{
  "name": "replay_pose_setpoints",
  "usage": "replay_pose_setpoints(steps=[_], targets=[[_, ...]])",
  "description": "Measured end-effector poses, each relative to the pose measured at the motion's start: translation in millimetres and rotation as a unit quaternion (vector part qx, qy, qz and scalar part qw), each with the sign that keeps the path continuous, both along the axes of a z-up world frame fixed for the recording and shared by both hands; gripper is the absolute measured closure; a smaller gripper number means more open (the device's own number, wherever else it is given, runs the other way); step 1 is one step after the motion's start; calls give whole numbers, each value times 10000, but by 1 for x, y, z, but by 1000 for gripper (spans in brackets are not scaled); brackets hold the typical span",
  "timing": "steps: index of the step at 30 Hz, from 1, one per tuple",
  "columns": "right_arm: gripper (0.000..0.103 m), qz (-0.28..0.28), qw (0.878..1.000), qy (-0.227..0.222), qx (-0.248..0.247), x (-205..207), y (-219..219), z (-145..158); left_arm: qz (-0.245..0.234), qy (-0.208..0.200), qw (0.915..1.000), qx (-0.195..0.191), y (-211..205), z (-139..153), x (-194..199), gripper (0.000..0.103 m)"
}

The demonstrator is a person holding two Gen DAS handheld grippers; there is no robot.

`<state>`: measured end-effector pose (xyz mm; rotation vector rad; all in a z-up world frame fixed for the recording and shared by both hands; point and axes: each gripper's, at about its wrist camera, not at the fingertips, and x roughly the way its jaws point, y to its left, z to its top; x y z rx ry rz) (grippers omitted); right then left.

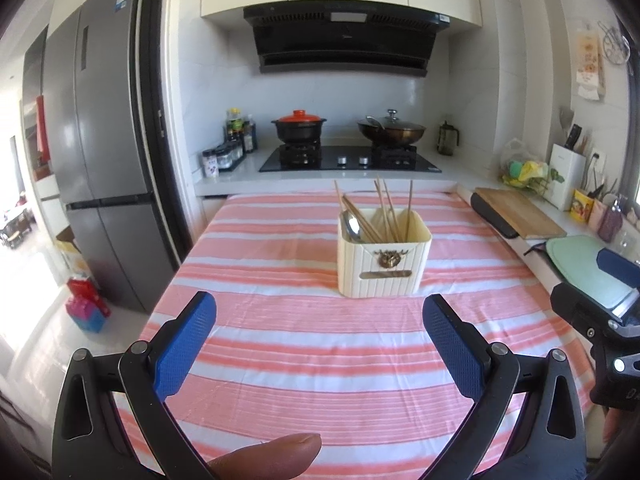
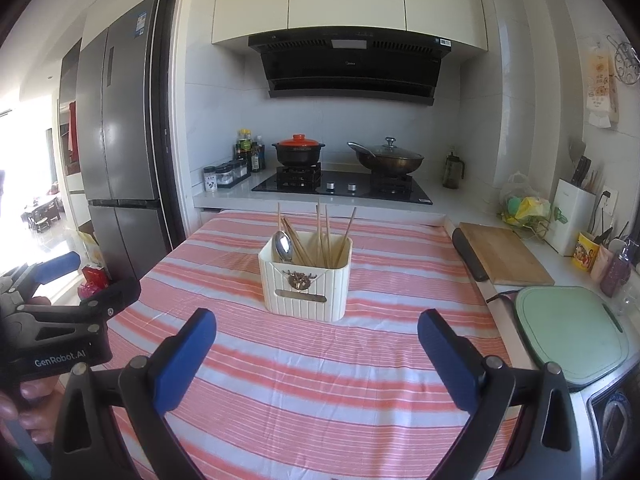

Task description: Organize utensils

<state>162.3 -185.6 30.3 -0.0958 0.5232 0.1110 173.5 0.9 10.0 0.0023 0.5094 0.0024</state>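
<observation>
You have a cream, ribbed, rounded-rectangular utensil holder [image 1: 384,258] standing upright on the striped cloth of the table [image 1: 280,360], toward the far edge and roughly midway between the side edges, with a brass ornament and slot plate on its near face. Inside it, several wooden chopsticks [image 1: 386,210] stand leaning at different angles, and a metal spoon [image 1: 353,227] stands bowl-up at the holder's left end.

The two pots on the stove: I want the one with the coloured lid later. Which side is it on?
The black pot on the left burner: its lid is orange-red. The wide wok on the right burner has a clear glass lid.
</observation>
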Motion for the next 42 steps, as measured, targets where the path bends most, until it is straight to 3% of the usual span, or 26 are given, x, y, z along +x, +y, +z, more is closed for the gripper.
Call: replay_pose_setpoints(steps=[27,42], targets=[[0,186,9998,-83,6,-14,14,11,207,121,9996,127,3,1,-2,0],[0,273,9995,-132,-28,-23,21,19,158,-12,9999,49,3,13,-8,0]])
